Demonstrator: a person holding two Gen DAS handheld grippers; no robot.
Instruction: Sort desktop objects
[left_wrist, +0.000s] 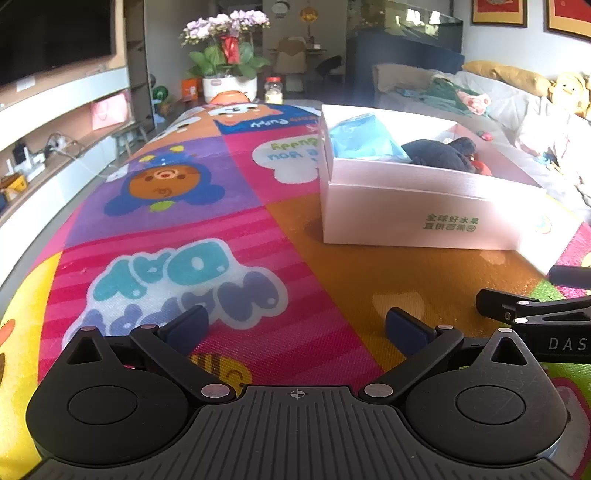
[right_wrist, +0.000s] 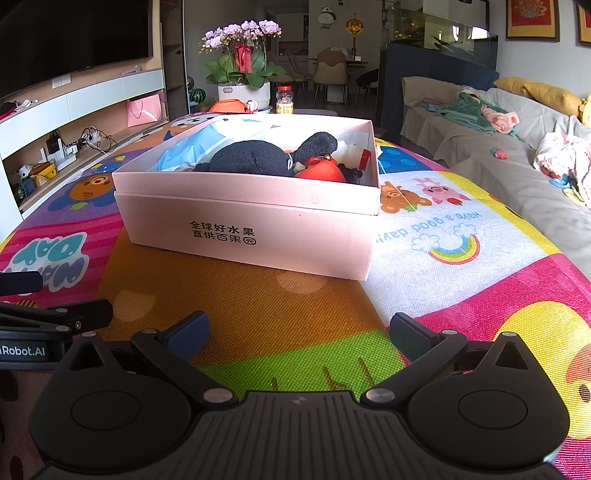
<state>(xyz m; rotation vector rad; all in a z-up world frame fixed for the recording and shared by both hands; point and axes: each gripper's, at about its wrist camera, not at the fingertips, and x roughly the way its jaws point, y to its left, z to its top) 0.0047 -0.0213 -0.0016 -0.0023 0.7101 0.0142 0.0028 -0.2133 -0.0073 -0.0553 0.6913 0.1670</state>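
- The pink box (right_wrist: 243, 236) is sitting on the bright play mat (right_wrist: 461, 295), a little way in front of both tongs.
- It is holding a black plush toy (right_wrist: 255, 157), a blue bag (right_wrist: 188, 151) at the far left, and an orange-red toy (right_wrist: 319, 170) (the right side is packed tight).
- No loose toys are showing on the mat, so the sorting is looking nearly done.
- The left gripper (left_wrist: 295, 328) is resting low with its fingers apart and holding nothing.
- The right gripper (right_wrist: 299, 332) is doing the same, just beside it.
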